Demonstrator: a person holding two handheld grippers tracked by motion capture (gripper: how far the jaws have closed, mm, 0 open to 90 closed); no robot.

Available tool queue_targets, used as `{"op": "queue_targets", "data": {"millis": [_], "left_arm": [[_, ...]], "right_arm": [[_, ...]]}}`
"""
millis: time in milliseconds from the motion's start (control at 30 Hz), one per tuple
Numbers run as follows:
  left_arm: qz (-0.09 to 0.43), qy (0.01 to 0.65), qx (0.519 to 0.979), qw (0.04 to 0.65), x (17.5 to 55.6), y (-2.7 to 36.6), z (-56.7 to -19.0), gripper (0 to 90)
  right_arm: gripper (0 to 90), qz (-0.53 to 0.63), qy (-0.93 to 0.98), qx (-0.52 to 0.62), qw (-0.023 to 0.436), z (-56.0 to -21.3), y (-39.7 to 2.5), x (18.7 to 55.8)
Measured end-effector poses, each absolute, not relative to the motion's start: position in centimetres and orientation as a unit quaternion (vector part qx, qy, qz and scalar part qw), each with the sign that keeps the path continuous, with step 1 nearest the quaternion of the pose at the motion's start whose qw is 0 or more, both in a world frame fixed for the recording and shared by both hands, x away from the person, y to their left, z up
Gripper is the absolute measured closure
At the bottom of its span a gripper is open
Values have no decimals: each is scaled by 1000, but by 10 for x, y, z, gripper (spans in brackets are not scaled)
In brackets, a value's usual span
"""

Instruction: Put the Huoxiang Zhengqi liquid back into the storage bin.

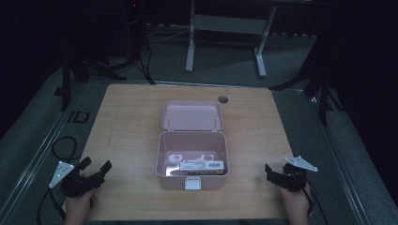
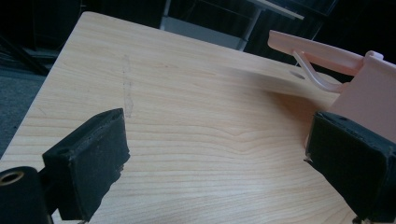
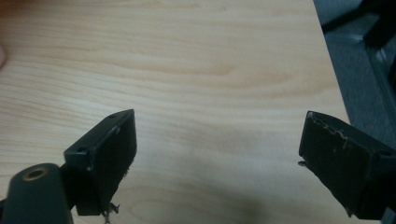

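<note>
Two grippers rest low over the wooden table (image 1: 131,122), one at each near corner, both with jaws spread wide and nothing between them. The left gripper (image 1: 97,167) sits in the person's left hand (image 1: 79,206); ahead and to its right stands the pink box (image 1: 192,154), apart from it, its side wall showing just past the right jaw in the left gripper view. The right gripper (image 1: 271,172), held by the right hand (image 1: 295,202), has the box off to its left, also apart. The box's lid (image 1: 191,116) is swung open and lies back on the far side. Inside the box lies a small white carton (image 1: 202,166), against the near wall.
</note>
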State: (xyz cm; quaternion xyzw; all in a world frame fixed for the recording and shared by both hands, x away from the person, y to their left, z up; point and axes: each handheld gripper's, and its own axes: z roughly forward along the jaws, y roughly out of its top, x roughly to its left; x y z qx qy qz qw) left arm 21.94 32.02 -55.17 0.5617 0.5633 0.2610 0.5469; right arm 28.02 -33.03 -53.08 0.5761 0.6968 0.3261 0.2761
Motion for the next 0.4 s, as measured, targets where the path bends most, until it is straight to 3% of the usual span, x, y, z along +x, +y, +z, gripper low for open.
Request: {"op": "queue_targets", "data": {"millis": [400], "left_arm": [[260,562,559,552,219,319,-551,60]], "right_arm": [[109,313,692,602,247,-543,-331,272]]}}
